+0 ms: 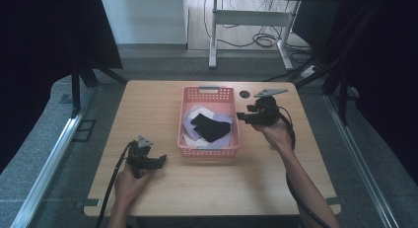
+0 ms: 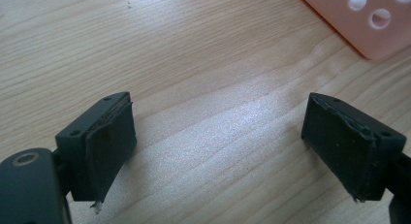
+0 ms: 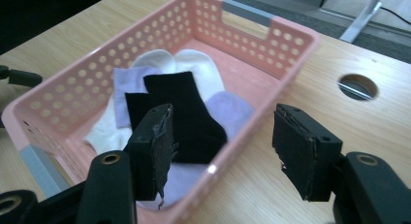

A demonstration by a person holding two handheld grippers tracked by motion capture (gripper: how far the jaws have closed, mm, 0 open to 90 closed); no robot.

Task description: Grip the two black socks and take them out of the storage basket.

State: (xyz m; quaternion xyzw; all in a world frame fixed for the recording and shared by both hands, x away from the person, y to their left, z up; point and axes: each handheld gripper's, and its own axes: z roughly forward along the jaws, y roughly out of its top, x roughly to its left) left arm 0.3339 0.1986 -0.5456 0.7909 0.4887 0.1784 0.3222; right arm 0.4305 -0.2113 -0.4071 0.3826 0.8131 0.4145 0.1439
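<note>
Right tongs (image 3: 220, 156) low in frame, jaws apart, empty, beside pink basket (image 3: 271, 44) centre frame; black sock (image 3: 186, 112) already inside atop white and lilac ones, probably sorted. Left tongs (image 2: 218, 141) wide open, empty, over bare bench (image 2: 194, 54).

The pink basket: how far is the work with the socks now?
Done: a black sock lies on white and lilac socks inside the pink basket. In hand: nothing; the right gripper beside the basket and the left gripper over bare table have open jaws. Left: no loose socks show on the table.
</note>
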